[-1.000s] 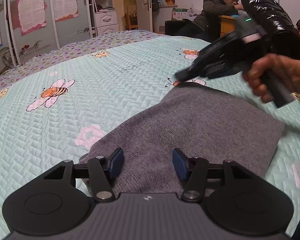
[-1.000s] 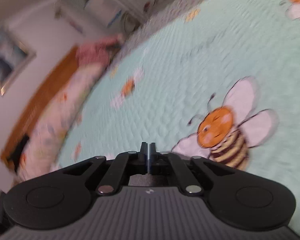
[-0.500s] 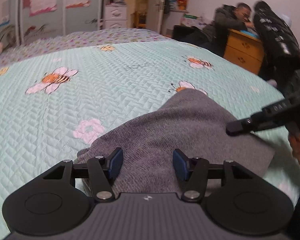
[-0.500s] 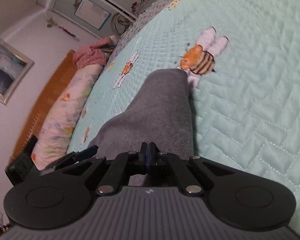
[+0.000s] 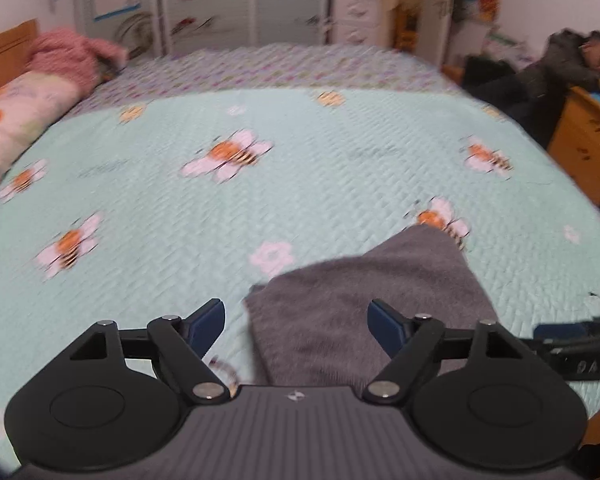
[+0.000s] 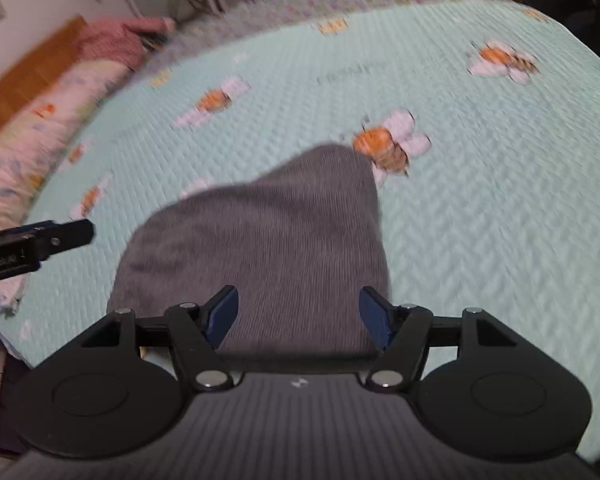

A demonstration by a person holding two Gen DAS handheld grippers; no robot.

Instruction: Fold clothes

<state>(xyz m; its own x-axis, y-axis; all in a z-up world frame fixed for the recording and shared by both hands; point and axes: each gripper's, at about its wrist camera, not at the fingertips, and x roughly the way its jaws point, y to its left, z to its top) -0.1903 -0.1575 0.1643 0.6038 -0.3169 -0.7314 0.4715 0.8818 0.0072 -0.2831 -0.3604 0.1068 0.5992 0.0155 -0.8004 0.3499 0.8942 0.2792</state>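
Now both grippers point down over the bed (image 5: 340, 152), above the near end of the folded grey cloth (image 6: 268, 240). The left gripper (image 5: 296, 322) and the right gripper (image 6: 298, 312) are both opening, and their pads seem to touch nothing, though the pictures are blurred. Half a second ago the right one was pressed together and the left one narrower and lower.

- A mint-green quilted bedspread (image 5: 300, 168) printed with bees and flowers covers the bed.
- A pink garment (image 5: 76, 54) lies at the far left, by the wooden headboard (image 5: 4, 48).
- A floral pillow (image 5: 16, 120) lies along the left edge.
- A person in a dark jacket (image 5: 568, 68) leans on a wooden cabinet (image 5: 584, 148) at the far right.
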